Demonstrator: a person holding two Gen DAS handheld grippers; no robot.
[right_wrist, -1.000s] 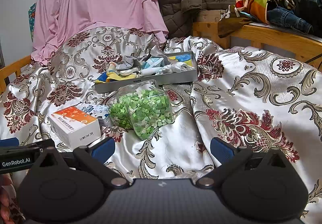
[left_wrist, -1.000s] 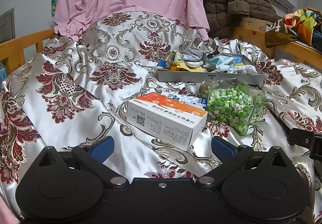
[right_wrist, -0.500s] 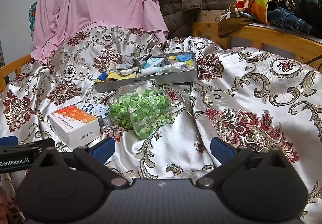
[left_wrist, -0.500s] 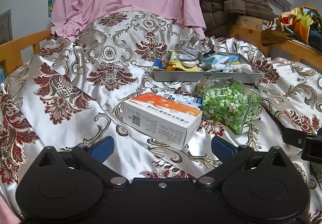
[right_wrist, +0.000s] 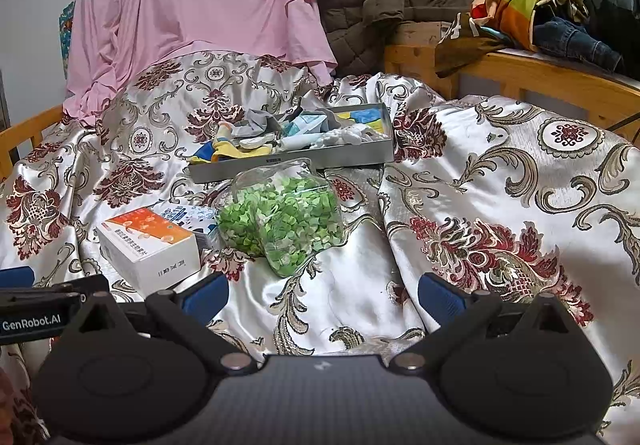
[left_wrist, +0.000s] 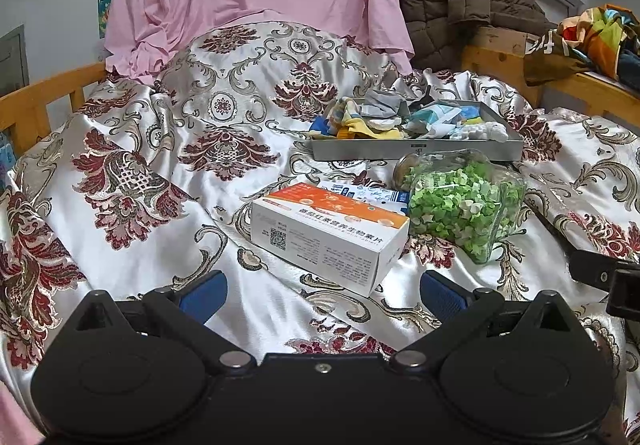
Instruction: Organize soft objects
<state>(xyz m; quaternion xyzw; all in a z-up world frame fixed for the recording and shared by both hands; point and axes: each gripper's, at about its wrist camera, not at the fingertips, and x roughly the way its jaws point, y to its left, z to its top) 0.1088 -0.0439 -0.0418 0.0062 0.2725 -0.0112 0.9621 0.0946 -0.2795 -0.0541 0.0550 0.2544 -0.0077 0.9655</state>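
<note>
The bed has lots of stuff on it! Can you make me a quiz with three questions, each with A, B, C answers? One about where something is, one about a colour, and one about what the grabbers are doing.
1. Where is the grey tray?
A. Behind the jar of paper stars
B. On top of the orange-and-white box
C. On the floor

2. What colour are most of the stars in the jar?
A. Red
B. Green
C. Purple

3. What are the left gripper and right gripper doing?
A. Both squeezing a sock
B. One holding the box
C. Both open, holding nothing

Answers:
1. A: the tray lies farther up the bedspread, just past the jar.
2. B: the jar is packed with green pieces, with some pale ones.
3. C: each pair of blue pads stands wide apart over bare bedspread.
</note>
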